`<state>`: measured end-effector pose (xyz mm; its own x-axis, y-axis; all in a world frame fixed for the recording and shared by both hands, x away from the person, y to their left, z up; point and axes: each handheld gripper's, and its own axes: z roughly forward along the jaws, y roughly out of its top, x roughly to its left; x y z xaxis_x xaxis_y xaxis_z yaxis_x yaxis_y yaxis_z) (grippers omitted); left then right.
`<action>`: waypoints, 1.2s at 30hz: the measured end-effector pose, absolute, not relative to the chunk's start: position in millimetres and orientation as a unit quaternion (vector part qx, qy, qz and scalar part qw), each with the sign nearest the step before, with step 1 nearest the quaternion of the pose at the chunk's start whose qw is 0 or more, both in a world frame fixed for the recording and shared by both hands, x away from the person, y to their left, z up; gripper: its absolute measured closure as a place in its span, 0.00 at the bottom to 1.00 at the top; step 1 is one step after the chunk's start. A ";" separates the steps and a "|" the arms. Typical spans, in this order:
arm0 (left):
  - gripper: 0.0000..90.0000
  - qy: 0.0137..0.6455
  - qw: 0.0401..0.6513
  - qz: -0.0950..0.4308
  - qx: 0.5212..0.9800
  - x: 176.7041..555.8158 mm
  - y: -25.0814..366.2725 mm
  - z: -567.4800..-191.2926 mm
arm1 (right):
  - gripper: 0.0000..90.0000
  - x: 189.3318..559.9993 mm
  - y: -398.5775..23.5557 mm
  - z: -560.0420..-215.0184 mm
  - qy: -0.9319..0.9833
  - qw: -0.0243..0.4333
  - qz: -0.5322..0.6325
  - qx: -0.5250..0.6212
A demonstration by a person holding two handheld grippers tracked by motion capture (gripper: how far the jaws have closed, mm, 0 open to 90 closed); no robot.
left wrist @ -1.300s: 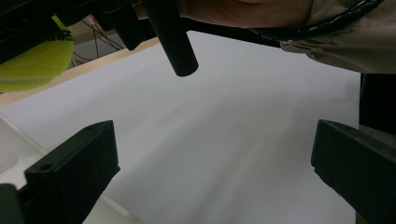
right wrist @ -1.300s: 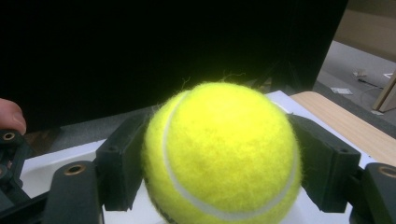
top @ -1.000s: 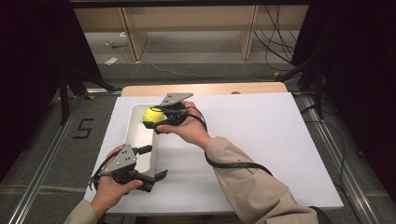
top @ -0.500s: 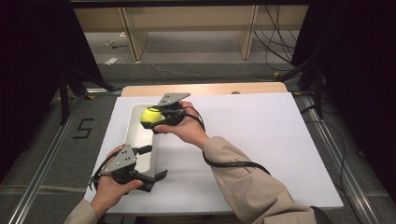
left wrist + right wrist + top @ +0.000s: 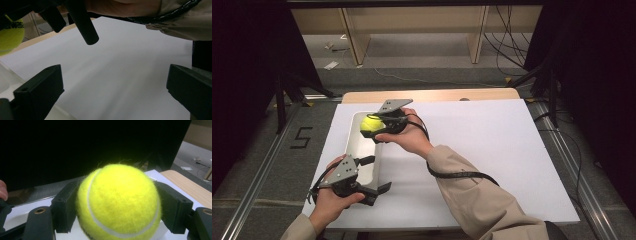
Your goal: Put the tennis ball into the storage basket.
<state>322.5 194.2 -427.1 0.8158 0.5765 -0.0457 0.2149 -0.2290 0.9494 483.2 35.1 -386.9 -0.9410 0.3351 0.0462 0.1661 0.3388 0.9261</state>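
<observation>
Tennis ball (image 5: 371, 123) is sitting pinched in the right hand-held gripper (image 5: 379, 125), hovering over the white tray's (image 5: 354, 150) far end, while the left hand-held gripper (image 5: 377, 175) is waiting spread beside the tray's near end.

left gripper (image 5: 374, 176): jaws wide apart, low | right gripper (image 5: 371, 126): jaws clamped, raised

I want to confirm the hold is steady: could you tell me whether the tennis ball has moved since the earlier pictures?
No. The tennis ball sits over the far end of the white tray, as before, clamped in the right gripper.
</observation>
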 end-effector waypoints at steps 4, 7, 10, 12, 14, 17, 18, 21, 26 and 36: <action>0.01 0.257 0.565 0.160 0.767 322.5 194.2 -427.1 | 0.29 483.6 37.0 -387.0 0.815 0.076 0.554 0.153; 0.01 0.257 0.565 0.160 0.768 322.5 194.2 -427.0 | 0.29 483.8 39.1 -387.0 0.816 0.074 0.553 0.152; 0.01 0.257 0.565 0.159 0.768 322.4 194.2 -426.9 | 0.29 483.9 40.7 -386.9 0.816 0.074 0.553 0.152; 0.01 0.255 0.566 0.160 0.768 322.7 194.3 -426.7 | 0.29 484.1 41.7 -387.0 0.816 0.073 0.553 0.152; 0.01 0.254 0.565 0.160 0.768 322.7 194.3 -426.8 | 0.29 484.4 42.6 -387.4 0.816 0.073 0.553 0.151; 0.01 0.254 0.565 0.160 0.768 322.7 194.4 -426.8 | 0.29 484.8 43.7 -388.0 0.817 0.073 0.551 0.151; 0.01 0.257 0.566 0.159 0.767 322.4 194.3 -426.9 | 0.29 484.8 44.3 -388.5 0.817 0.073 0.552 0.152; 0.01 0.256 0.565 0.160 0.768 322.3 194.2 -426.8 | 0.29 484.8 45.7 -388.8 0.817 0.072 0.552 0.151; 0.01 0.256 0.566 0.159 0.768 322.3 194.2 -426.8 | 0.29 485.3 47.3 -389.0 0.817 0.072 0.552 0.149; 0.01 0.255 0.565 0.159 0.768 322.3 194.0 -426.9 | 0.29 486.9 49.3 -389.5 0.818 0.072 0.550 0.150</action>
<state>322.3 194.0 -426.9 0.8188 0.5723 -0.0438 0.2117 -0.2302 0.9498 486.9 49.3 -389.5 -0.9447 0.3246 0.0468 0.1656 0.3491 0.9223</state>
